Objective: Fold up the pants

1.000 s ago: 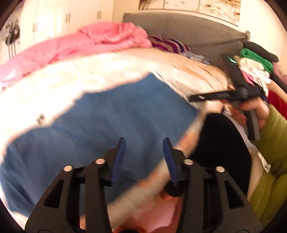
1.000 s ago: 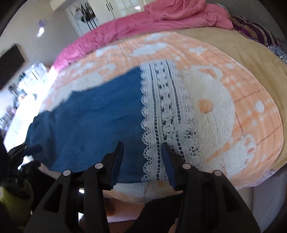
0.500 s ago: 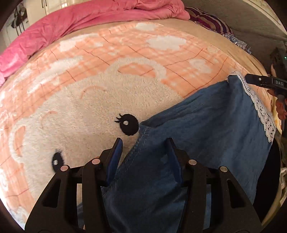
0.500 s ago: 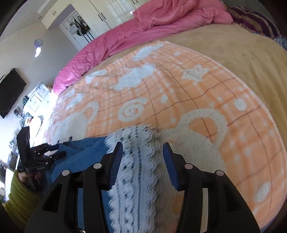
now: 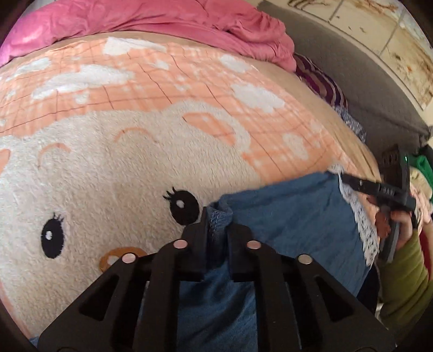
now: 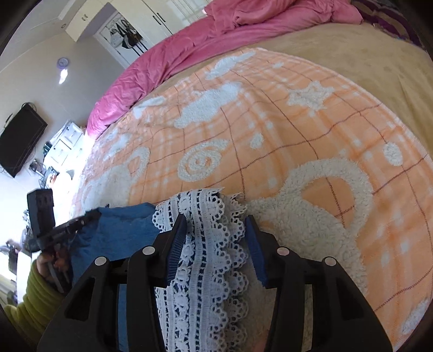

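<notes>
Blue denim pants with a white lace hem lie on the orange and white fleece blanket. My left gripper is closing, and a bunched denim corner fills the gap between its pads. In the right wrist view the lace hem runs between the blue pads of my right gripper. Its jaws stand apart and do not pinch the lace. The denim stretches left to the left gripper. One finger of the right gripper reaches the hem's far corner.
A pink duvet is heaped along the far side of the bed. A grey headboard and a pile of clothes stand at the right. A green sleeve shows behind the left gripper. A black screen hangs on the wall.
The pants went from a blurred raised sheet to lying flat on the blanket. Both grippers swung over the bed. The left jaws narrowed onto the denim corner; the right jaws kept their width.
</notes>
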`<act>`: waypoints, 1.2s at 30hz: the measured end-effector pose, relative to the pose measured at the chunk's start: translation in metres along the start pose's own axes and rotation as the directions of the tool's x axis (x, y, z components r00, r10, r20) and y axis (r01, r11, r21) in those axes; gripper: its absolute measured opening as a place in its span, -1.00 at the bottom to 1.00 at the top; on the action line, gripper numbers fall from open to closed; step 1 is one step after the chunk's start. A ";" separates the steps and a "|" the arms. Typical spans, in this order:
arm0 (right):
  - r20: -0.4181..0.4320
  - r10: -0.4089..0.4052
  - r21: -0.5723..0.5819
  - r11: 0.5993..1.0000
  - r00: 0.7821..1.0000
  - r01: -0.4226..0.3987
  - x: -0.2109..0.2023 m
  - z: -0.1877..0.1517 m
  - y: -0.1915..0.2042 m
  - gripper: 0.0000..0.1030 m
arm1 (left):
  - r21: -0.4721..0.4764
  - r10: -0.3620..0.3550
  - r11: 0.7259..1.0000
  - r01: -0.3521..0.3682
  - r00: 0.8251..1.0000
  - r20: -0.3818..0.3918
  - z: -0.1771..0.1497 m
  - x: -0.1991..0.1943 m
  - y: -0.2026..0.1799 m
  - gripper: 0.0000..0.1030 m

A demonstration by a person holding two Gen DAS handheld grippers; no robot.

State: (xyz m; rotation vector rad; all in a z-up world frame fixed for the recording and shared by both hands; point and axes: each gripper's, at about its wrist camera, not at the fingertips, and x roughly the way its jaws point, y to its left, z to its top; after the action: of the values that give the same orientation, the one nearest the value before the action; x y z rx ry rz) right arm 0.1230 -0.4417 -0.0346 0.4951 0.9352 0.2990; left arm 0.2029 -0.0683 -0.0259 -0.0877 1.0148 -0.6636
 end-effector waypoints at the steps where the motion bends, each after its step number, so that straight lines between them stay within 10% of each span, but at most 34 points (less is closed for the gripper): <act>1: 0.000 0.019 0.020 1.000 1.000 -0.019 0.002 0.003 -0.003 -0.12 | -0.008 -0.014 1.000 0.014 1.000 -0.001 0.000 0.000 0.001 -0.53; 7: -0.064 0.056 0.031 0.998 0.996 -0.054 0.021 0.010 -0.005 -0.12 | -0.004 0.002 1.000 -0.002 1.000 -0.008 -0.007 0.005 -0.003 -0.55; 9: -0.084 0.106 0.024 0.994 0.991 -0.105 0.019 0.009 -0.001 -0.64 | -0.002 -0.004 1.000 0.004 1.000 -0.011 -0.008 0.006 -0.005 -0.85; 15: 0.088 0.142 -0.142 0.982 0.986 -0.128 -0.027 0.012 0.031 -0.68 | 0.023 0.057 0.998 -0.060 0.993 0.103 -0.001 -0.014 -0.014 -0.90; 20: 0.082 -0.059 -0.271 0.959 0.995 0.079 -0.003 0.042 0.048 -0.67 | 0.061 0.176 0.981 -0.183 0.979 0.099 0.011 0.008 -0.022 -0.89; 25: -0.040 -0.230 -0.292 0.933 0.972 0.208 0.053 0.039 0.027 -0.55 | -0.004 0.168 0.986 -0.168 0.984 0.061 0.010 0.018 -0.005 -0.77; 28: 0.000 -0.236 -0.256 0.939 0.972 0.228 0.038 0.039 0.023 -0.23 | -0.023 0.189 0.982 -0.188 0.977 0.096 0.005 0.001 -0.001 -0.29; 36: 0.158 -0.081 -0.102 0.990 0.984 0.098 -0.075 -0.031 0.013 0.10 | -0.150 0.264 0.961 -0.234 0.935 0.236 -0.071 -0.102 0.001 -0.09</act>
State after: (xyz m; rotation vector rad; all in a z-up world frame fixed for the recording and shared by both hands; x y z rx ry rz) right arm 0.0551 -0.4561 0.0089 0.3683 0.7846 0.2260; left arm 0.1097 0.0048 0.0125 -0.1427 0.7995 -0.3477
